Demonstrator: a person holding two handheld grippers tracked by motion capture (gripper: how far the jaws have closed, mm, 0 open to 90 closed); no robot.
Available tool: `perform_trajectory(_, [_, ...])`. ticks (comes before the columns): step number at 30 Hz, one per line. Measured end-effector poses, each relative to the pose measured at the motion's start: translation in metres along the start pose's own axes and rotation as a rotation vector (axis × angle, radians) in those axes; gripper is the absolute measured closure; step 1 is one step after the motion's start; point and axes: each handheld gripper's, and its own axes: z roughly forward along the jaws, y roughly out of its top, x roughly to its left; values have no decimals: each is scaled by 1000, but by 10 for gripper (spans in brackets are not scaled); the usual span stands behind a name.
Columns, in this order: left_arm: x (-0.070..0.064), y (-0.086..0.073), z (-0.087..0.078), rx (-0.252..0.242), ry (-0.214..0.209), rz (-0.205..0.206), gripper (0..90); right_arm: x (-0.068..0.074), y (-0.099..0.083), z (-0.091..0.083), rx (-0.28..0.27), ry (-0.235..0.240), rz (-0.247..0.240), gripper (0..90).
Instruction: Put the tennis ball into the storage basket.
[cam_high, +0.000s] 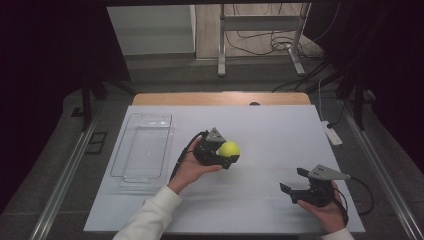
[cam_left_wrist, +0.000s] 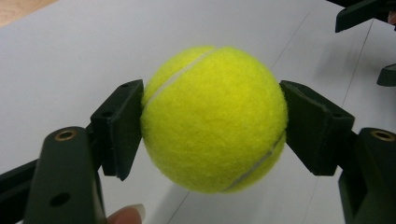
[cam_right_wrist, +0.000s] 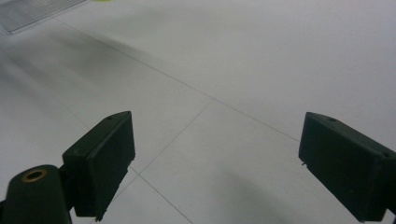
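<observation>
A yellow-green tennis ball (cam_high: 229, 148) (cam_left_wrist: 212, 119) sits between the two black jaws of my left gripper (cam_high: 223, 152) (cam_left_wrist: 212, 126), which is shut on it a little above the white table sheet (cam_high: 265, 130), near the table's middle. My right gripper (cam_high: 294, 180) (cam_right_wrist: 215, 163) stands open at the front right of the table, held by a hand, with nothing between its fingers and only the white sheet (cam_right_wrist: 233, 70) under it. Its jaw tips also show in the upper right corner of the left gripper view (cam_left_wrist: 369, 14).
A clear plastic tray (cam_high: 142, 147) lies on the left part of the sheet, with nothing in it that I can see. A white power strip (cam_high: 331, 132) rests at the table's right edge. Beyond the far edge are metal stand legs and cables on the floor.
</observation>
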Motion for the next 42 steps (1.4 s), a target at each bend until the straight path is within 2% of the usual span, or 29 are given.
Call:
perform_trajectory(21, [-4, 5, -16, -63, 4, -6, 271, 0, 0, -1, -5, -3, 1, 112])
perform_trajectory(42, [-3, 9, -29, -115, 31, -11, 271, 0, 0, 0, -2, -1, -7, 114])
